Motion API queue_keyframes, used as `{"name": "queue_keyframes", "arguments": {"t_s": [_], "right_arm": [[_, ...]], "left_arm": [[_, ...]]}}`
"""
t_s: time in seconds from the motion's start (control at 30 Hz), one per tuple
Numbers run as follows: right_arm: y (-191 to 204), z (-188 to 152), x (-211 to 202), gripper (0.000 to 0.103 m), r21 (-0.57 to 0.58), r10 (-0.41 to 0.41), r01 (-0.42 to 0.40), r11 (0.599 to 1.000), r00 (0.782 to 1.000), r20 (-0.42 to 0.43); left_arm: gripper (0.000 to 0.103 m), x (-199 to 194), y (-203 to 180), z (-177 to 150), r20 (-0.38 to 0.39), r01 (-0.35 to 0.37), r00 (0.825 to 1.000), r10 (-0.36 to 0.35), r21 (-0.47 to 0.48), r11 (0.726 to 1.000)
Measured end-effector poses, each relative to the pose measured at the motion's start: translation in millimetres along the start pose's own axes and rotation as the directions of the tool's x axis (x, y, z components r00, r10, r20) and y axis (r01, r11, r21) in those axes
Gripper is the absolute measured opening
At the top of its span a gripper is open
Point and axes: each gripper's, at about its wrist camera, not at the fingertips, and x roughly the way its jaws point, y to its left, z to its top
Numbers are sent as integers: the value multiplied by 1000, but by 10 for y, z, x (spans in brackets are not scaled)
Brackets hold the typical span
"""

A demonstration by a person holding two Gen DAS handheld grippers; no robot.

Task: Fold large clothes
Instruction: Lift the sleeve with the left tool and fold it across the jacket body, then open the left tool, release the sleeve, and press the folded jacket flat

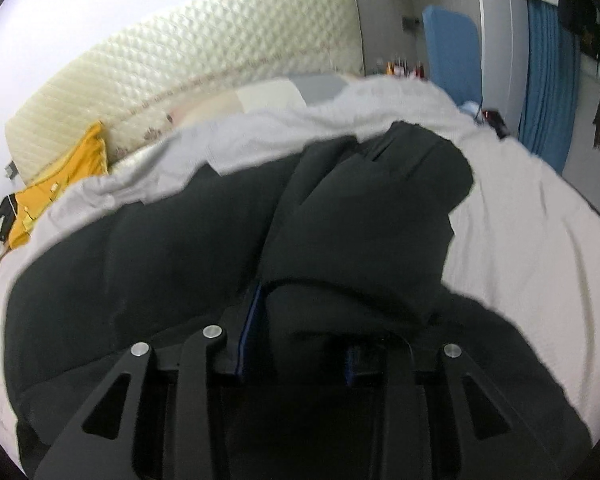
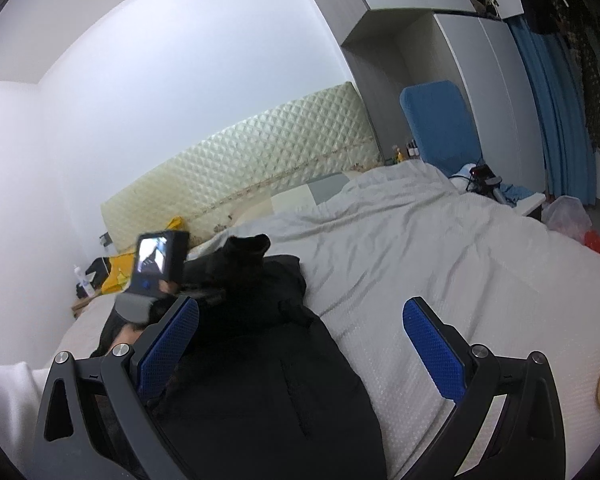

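Note:
A large black garment [image 1: 148, 248] lies spread on the pale grey bed sheet [image 1: 520, 240], with a folded part bunched at the top [image 1: 400, 184]. My left gripper [image 1: 300, 320] is low over it. Its jaws stand partly apart, and a fold of the black cloth lies between the blue pads [image 1: 252, 332] and hides the right fingertip. In the right wrist view my right gripper [image 2: 300, 350] is open wide with nothing between its pads, hovering over the garment's near part [image 2: 268, 392]. The left hand-held unit with its lit screen [image 2: 156, 260] is at the garment's far end.
A cream quilted headboard [image 2: 260, 160] backs the bed. Yellow fabric [image 1: 56, 184] and a bottle [image 2: 85, 280] lie at the bed's left. A blue upright panel [image 2: 440, 128], blue curtain [image 2: 556, 120], cables [image 2: 484, 176] and a plastic bag [image 2: 568, 212] stand at the right.

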Motion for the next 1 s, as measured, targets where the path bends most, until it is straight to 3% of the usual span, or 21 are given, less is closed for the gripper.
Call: {"name": "queue_keyframes", "arguments": {"t_s": [0.13,0.3,0.37,0.43,0.5,0.6,0.8,1.0], "right_arm": [[8,-16,76,103,-4,4,-4,1000,1000,-12],[26,-46,162,103,-23,7,-7,1000,1000,-28],[32,-49,166,103,-29,5,-5,1000,1000,-28],[46,-53,155,103,-37,3,-3,999,1000,-22],[65,-61,155,103,-46,2,-3,999,1000,-20],[110,-67,162,103,-61,2,-3,998,1000,-17],[332,-39,239,103,-108,58,-57,993,998,6],[723,-46,491,103,-196,122,-122,973,992,-12]], "left_arm": [[37,156,-24,-155,-52,-21,998,24,51,998],[41,54,83,-129,-40,36,999,-36,-11,999],[47,16,111,-88,-29,65,997,-66,-40,997],[71,-78,149,-87,-11,85,996,-86,-67,994],[88,-186,196,-79,21,106,994,-105,-88,990],[96,-383,303,-89,46,143,989,-138,-117,983],[101,-988,761,-117,169,84,984,-53,-182,980],[101,-1408,1240,-211,212,-44,973,93,-224,974]]}}
